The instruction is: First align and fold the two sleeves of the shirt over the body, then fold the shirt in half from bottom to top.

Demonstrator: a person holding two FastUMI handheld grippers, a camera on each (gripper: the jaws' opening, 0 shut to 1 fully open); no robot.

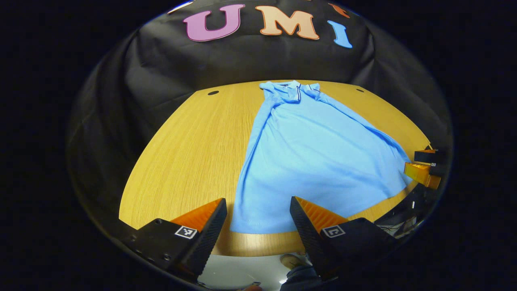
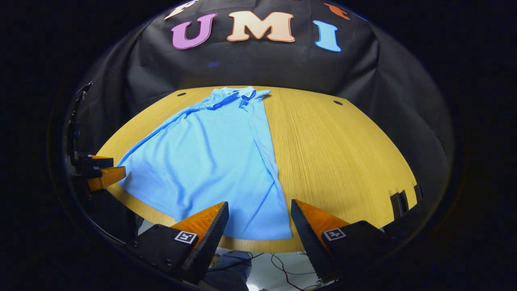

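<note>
shirt (image 1: 319, 161) lies flat on the tabletop (image 1: 190, 161) in the left gripper view, collar (image 1: 293, 89) toward the far edge and hem along the near edge. it looks narrow, with long folds running down both its sides, and no sleeve sticks out. left gripper (image 1: 258, 212) hovers at the near edge over the hem's left corner, its fingers (image 1: 210, 226) spread apart with nothing between them but cloth and wood below. right gripper (image 1: 424, 167) shows farther off at the right edge of the tabletop, just beside the shirt's other hem corner; whether it touches the cloth i cannot tell.

in the right gripper view the shirt (image 2: 210, 161) runs from the collar (image 2: 238, 97) at the far edge down to the near edge, bare tabletop (image 2: 343, 161) to its right. right gripper (image 2: 258, 212) hangs above the hem's right corner, fingers (image 2: 311, 228) wide apart and gripping nothing. left gripper (image 2: 103, 171) sits at the left edge, just beside the far hem corner, contact unclear.
</note>
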